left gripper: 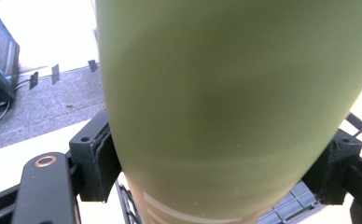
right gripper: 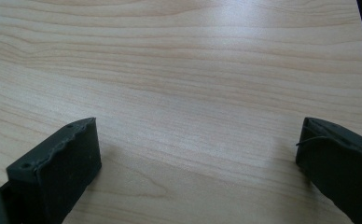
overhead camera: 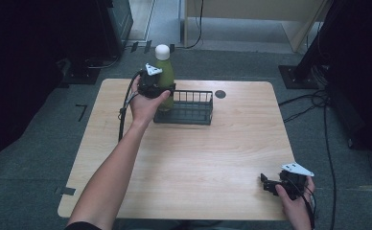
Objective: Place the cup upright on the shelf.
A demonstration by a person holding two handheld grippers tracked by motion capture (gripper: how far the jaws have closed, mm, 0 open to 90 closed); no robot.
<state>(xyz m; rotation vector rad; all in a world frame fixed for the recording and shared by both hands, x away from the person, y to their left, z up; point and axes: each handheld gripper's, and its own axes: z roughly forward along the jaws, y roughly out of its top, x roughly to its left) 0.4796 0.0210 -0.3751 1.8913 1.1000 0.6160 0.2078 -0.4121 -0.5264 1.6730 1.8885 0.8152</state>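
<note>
The left gripper (overhead camera: 161,89) held the green bottle (overhead camera: 165,72) between its jaws, upright at the left end of the black wire basket (overhead camera: 192,108). The right gripper (overhead camera: 270,184) rested near the table's (overhead camera: 213,158) right front corner, jaws wide apart.

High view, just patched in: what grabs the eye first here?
The green bottle with its white cap stands out, upright at the left end of the black wire basket at the table's far side. The left gripper is shut on its body. The right gripper rests open near the right front corner.
</note>
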